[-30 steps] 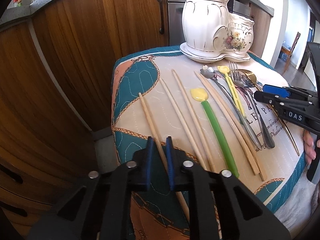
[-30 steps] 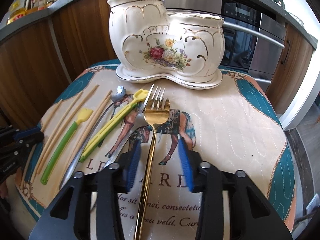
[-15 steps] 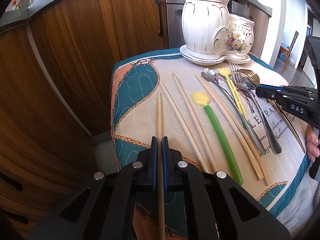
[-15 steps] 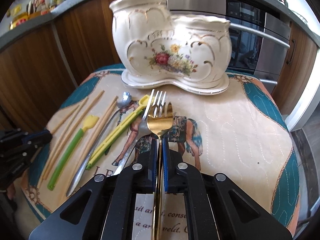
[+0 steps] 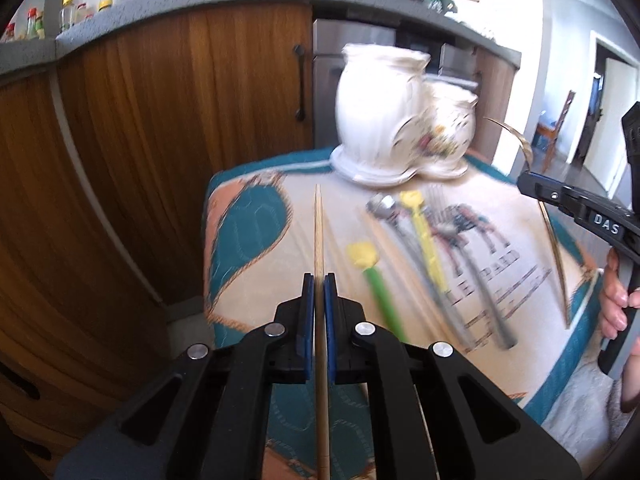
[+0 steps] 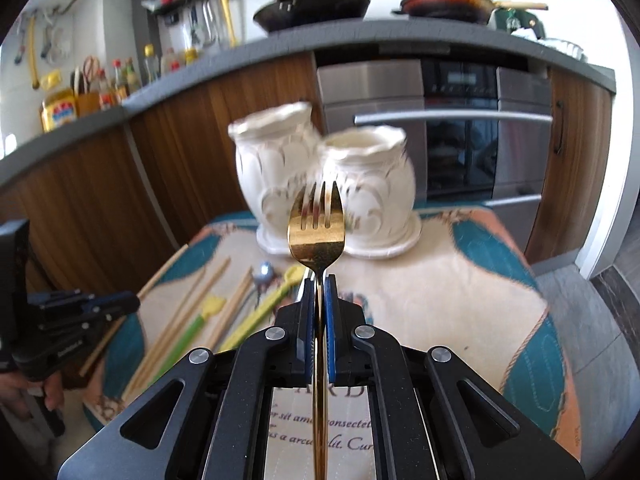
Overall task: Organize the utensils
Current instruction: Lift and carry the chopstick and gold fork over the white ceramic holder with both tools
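In the left wrist view, the left gripper (image 5: pixel 319 280) sits at the lower centre, its jaws closed on a wooden chopstick (image 5: pixel 319 232) that points up the frame above the bench (image 5: pixel 240 232). To the right lie a green spatula (image 5: pixel 376 284) and a yellow utensil (image 5: pixel 424 236); the white ceramic holder (image 5: pixel 400 120) stands at the upper centre, blurred. In the right wrist view, the right gripper (image 6: pixel 319 284) has its jaws closed on a gold fork (image 6: pixel 317 236), raised, tines up, before the holder.
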Demonstrator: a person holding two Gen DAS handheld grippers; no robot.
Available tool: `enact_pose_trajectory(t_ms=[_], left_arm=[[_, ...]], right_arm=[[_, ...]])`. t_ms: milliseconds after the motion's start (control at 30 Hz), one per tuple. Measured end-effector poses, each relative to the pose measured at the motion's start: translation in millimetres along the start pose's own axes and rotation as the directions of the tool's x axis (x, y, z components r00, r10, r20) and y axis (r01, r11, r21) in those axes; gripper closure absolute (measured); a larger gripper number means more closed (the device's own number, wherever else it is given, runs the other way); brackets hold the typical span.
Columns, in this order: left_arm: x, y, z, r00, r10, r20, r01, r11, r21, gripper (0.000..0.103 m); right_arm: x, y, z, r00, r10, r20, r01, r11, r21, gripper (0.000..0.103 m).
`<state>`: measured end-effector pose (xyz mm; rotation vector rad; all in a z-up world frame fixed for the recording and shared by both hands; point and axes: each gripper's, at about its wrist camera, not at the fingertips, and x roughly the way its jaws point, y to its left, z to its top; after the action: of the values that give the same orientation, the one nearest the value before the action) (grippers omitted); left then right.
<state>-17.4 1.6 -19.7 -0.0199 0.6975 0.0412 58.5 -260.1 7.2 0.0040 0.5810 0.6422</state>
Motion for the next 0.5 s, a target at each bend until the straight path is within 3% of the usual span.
enact_pose_trajectory(t_ms=[167,500], left_arm=[[-15.9,-6.6,11.8,0.994,-0.054,0.093,0.054,0.999,0.008,0.098],[-38.5,-3.7,41.3,0.965,-0.152,0.215,0.156,0.988,-0.002,0.098]], right_arm=[[-20.4,1.9,5.9,0.993,0.000,0.117,0.000,1.000,-0.006,0.097],[-45.1,15.2,31.4,0.952,-0.060,0.301,0.085,0.994,-0.071,0.097]])
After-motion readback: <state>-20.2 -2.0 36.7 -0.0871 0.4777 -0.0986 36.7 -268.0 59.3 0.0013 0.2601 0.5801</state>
